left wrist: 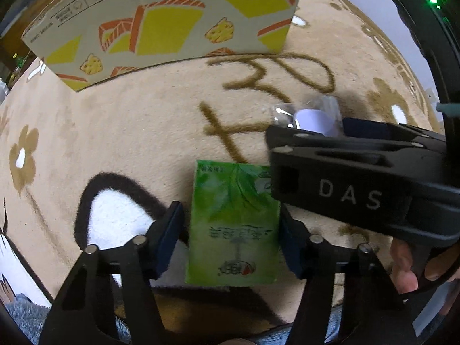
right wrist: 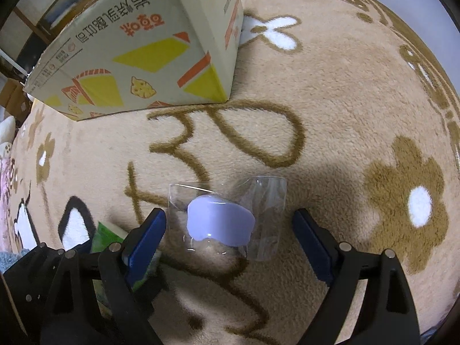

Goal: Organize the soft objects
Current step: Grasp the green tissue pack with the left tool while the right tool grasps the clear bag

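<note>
A green tissue pack (left wrist: 234, 227) lies on the beige rug between the fingers of my left gripper (left wrist: 231, 241), which is open around it with a small gap on each side. A clear plastic packet with a pale purple soft item inside (right wrist: 221, 221) lies on the rug between the fingers of my right gripper (right wrist: 230, 238), which is open and wide of it. The right gripper also shows in the left wrist view (left wrist: 359, 155), with the packet (left wrist: 313, 118) beyond it. The green pack's edge shows in the right wrist view (right wrist: 107, 234).
A cardboard box (left wrist: 161, 26) printed with yellow and orange shapes stands on the rug (left wrist: 129, 129) at the far side; it also shows in the right wrist view (right wrist: 149, 49). A blue fuzzy cloth (left wrist: 23, 313) lies at the near left.
</note>
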Available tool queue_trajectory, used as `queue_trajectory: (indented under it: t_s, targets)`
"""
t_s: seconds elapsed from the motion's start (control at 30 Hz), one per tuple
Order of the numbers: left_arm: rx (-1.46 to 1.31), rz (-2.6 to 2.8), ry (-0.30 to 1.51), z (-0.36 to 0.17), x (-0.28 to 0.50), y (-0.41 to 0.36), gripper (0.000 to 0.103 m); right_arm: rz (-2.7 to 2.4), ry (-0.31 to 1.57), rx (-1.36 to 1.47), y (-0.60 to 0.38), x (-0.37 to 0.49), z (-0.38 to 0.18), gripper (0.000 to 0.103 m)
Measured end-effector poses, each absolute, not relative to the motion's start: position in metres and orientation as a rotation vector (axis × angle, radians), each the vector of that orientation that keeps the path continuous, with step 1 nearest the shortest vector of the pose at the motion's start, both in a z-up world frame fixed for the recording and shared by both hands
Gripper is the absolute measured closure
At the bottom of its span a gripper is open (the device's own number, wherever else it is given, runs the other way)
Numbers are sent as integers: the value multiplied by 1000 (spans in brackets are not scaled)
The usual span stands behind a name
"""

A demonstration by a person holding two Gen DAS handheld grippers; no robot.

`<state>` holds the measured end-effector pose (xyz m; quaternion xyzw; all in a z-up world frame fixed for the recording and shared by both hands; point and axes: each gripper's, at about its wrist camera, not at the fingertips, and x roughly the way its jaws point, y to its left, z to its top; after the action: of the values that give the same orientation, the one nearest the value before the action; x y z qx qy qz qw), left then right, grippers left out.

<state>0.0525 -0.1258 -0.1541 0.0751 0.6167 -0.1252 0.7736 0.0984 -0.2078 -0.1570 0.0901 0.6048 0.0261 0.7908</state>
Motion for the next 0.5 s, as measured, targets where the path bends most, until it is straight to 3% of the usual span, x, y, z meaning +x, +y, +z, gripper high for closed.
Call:
queue_trajectory:
  t_s: [0.27,0.5]
  targets:
    - [160,-270,1326,-153,50,-117,50,36,1303,159,-198,99,-160,10]
    - [173,-251,1310,-146,48,-111,50,8,1299,166,-206,94,-156,23]
